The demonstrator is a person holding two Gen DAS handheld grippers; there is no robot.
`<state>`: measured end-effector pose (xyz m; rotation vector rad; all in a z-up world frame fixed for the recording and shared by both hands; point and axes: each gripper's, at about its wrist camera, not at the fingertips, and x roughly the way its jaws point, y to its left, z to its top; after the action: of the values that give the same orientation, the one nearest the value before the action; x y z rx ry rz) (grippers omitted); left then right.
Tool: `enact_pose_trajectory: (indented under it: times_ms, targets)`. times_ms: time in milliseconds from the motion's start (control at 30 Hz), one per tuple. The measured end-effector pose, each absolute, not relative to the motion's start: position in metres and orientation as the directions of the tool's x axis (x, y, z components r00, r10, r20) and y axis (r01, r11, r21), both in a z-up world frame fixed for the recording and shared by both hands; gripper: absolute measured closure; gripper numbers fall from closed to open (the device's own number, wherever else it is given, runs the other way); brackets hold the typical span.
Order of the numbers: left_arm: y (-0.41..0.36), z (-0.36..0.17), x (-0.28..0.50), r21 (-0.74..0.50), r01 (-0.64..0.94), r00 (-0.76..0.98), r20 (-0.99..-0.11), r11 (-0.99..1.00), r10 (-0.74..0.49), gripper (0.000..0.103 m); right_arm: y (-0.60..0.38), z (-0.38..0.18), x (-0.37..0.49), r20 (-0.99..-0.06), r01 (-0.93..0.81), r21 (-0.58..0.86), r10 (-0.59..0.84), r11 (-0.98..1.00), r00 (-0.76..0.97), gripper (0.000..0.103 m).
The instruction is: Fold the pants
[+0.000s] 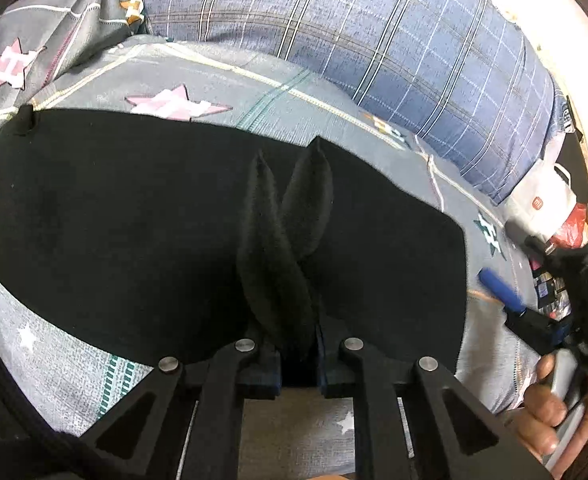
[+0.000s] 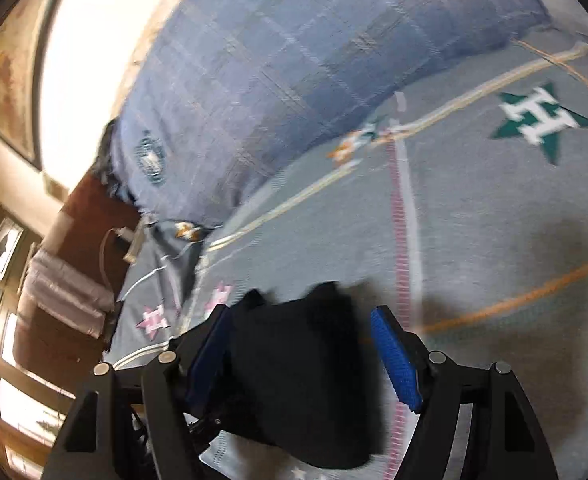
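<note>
- We see the black pants (image 1: 142, 216) lying flat on the grey bed cover (image 1: 278, 92), as a wide dark shape with a curved lower edge and a straight right edge
- The cloth looks soft and matte, a little fuzzy, with almost no wrinkles on the flat part
- In the left wrist view our left gripper (image 1: 297, 356) is pressed together on a fold of the pants; two pointed ridges of black cloth rise between its jaws
- In the right wrist view our right gripper (image 2: 305, 356) stands wide apart, and its blue ribbed pads (image 2: 395, 360) are bare on the inner side
- A bunch of the black cloth sits between these fingers, against the left one; we cannot tell if it is gripped, since the picture is blurred
- The bed cover is woven grey cloth with pink (image 1: 174, 104) and green stars (image 2: 539, 120), and thin cream and orange lines
- A long blue checked pillow (image 1: 373, 28) lies along the far side of the bed, round and full
- At the right edge of the left wrist view a bare hand (image 1: 553, 412) holds the other tool
</note>
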<state>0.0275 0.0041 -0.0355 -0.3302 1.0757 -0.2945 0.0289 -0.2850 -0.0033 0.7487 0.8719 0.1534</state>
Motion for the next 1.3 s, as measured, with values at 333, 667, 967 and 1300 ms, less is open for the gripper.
enact_pose_trajectory:
  times_ms: [333, 667, 967, 1300]
  targets:
    - [-0.001, -0.038, 0.028, -0.370, 0.086, 0.451, -0.813, 0.925, -0.368, 0.086, -0.267, -0.038, 0.034, -0.752, 0.185, 0.589, 0.449, 0.787, 0.483, 0.066]
    - [-0.046, -0.014, 0.056, -0.318, 0.158, 0.413, -0.839, 0.935, -0.355, 0.088, -0.260, 0.016, 0.052, -0.774, 0.144, 0.440, 0.294, 0.886, 0.560, 0.084]
    - [-0.079, -0.030, 0.063, -0.331, 0.278, 0.383, -0.823, 0.902, -0.420, 0.072, -0.314, -0.014, 0.077, -0.857, 0.287, 0.337, 0.167, 0.897, 0.488, 0.078]
    - [0.012, 0.013, 0.059, -0.434, 0.112, 0.442, -0.784, 0.894, -0.436, 0.033, -0.307, 0.038, 0.040, -0.728, 0.296, 0.351, 0.060, 0.888, 0.683, 0.023]
